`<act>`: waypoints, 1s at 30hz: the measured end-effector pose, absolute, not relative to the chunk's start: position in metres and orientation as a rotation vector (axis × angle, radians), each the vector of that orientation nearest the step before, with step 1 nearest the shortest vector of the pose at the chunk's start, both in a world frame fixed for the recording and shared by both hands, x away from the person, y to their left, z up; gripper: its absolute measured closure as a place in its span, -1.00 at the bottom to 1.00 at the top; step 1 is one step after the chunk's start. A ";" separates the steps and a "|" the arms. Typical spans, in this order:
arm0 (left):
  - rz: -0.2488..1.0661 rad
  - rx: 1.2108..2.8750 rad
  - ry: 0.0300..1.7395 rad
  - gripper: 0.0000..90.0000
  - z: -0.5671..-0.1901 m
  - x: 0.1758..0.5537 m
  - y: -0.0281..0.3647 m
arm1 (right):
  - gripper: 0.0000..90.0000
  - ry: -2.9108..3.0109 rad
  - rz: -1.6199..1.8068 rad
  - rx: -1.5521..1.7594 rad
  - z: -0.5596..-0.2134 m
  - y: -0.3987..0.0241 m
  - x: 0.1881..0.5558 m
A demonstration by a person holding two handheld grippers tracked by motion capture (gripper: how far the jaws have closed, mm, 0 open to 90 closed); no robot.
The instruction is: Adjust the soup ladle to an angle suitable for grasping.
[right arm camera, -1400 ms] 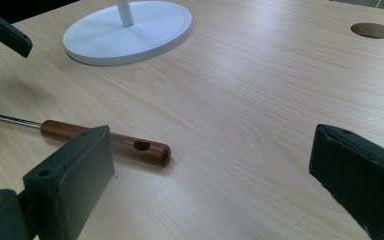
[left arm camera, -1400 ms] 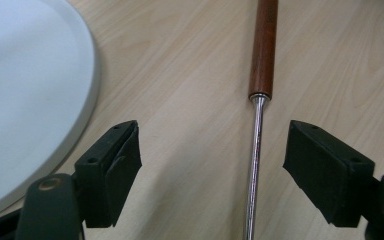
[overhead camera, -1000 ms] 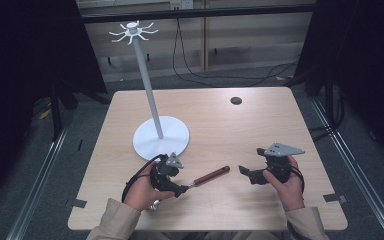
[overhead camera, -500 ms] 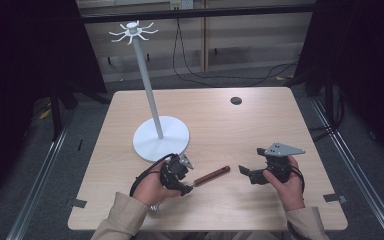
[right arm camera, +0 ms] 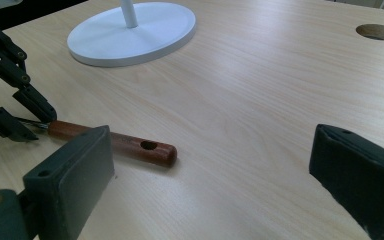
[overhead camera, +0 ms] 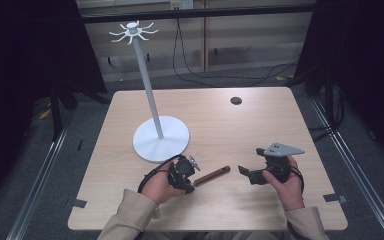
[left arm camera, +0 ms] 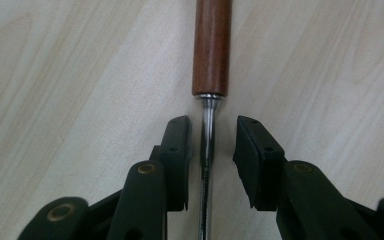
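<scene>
A tool with a reddish wooden handle and a thin metal shaft lies flat on the table near the front. My left gripper is low over the table. It is open, with one jaw on each side of the shaft just behind the handle, and a gap shows on the right side. My right gripper is held to the right of the handle's free end, wide open with nothing between its pads. The left gripper also shows in the right gripper view.
A white stand with a round base, a tall pole and a ring of hooks on top rises behind the left gripper. A small round hole sits in the wooden table at the back right.
The left hand has shifted its gripper to the right, bringing the jaws around the tool's metal shaft. The tool and the right gripper have stayed in place.
</scene>
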State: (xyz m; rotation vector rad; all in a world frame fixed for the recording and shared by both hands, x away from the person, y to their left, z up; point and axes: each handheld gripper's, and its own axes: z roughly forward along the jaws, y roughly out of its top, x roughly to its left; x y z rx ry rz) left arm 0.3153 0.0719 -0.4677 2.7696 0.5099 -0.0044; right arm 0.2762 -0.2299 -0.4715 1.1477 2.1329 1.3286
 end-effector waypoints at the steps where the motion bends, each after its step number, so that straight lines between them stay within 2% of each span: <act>1: -0.005 2.755 0.533 0.52 -0.468 0.314 0.071 | -0.91 2.133 1.328 1.147 -0.471 -0.230 0.276; 9: -0.009 2.793 0.497 0.82 -0.467 0.315 0.062 | -0.91 2.131 1.326 1.151 -0.471 -0.229 0.276; 10: -0.008 2.779 0.534 0.82 -0.468 0.312 0.060 | -0.91 2.131 1.326 1.151 -0.471 -0.229 0.276; 15: -0.033 2.836 0.487 0.88 -0.465 0.312 0.056 | -0.91 2.135 1.325 1.147 -0.471 -0.229 0.276; 30: -0.013 2.532 0.569 0.90 -0.431 0.316 0.094 | -0.92 2.132 1.332 1.157 -0.472 -0.228 0.277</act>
